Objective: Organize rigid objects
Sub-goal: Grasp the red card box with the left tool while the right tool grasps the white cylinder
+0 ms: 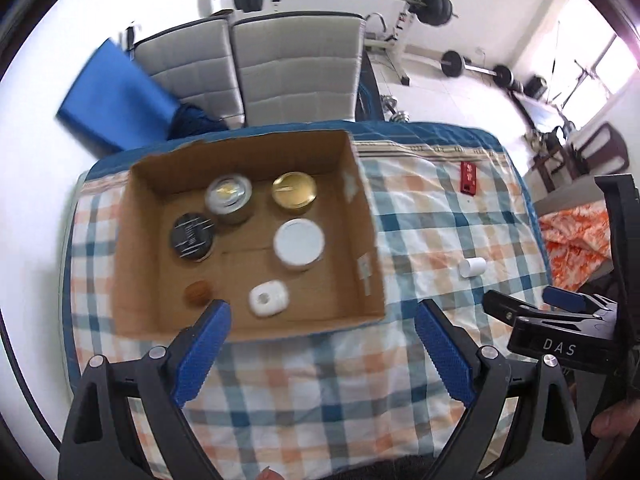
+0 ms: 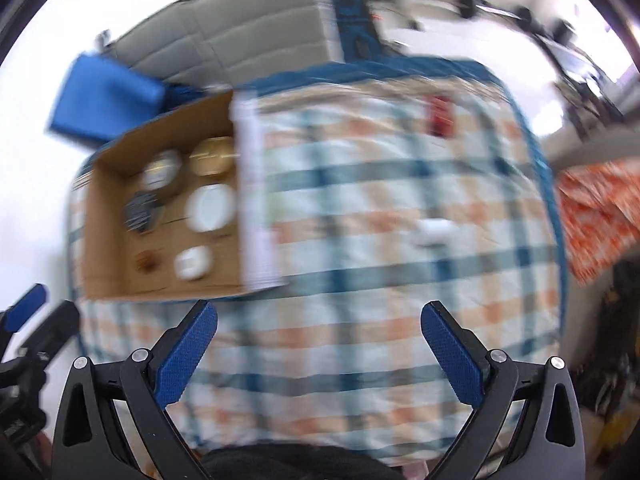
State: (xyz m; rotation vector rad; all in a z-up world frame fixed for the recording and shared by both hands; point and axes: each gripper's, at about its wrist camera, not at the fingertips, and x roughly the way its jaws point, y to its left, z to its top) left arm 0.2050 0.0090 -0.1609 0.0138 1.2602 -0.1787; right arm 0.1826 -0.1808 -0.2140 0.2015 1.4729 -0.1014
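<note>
An open cardboard box [image 1: 360,216] sits on a plaid-covered table [image 1: 420,216]. Inside are a gold-lidded jar [image 1: 294,191], a silver-lidded jar [image 1: 229,196], a black-lidded jar [image 1: 191,236], a white-lidded jar [image 1: 298,242], a small white square case [image 1: 267,298] and a small brown object [image 1: 197,292]. A small white cylinder [image 1: 472,267] and a red box [image 1: 468,177] lie on the cloth to the right. My left gripper [image 1: 323,314] is open and empty at the box's near edge. My right gripper [image 2: 319,316] is open and empty over the cloth; its view is blurred, showing the box [image 2: 108,216] and cylinder [image 2: 434,230].
Grey chairs [image 1: 296,64] stand behind the table, with a blue mat [image 1: 116,96] at the left. Barbells and gym gear [image 1: 436,4] line the far wall. An orange patterned cloth [image 1: 572,240] lies to the right of the table.
</note>
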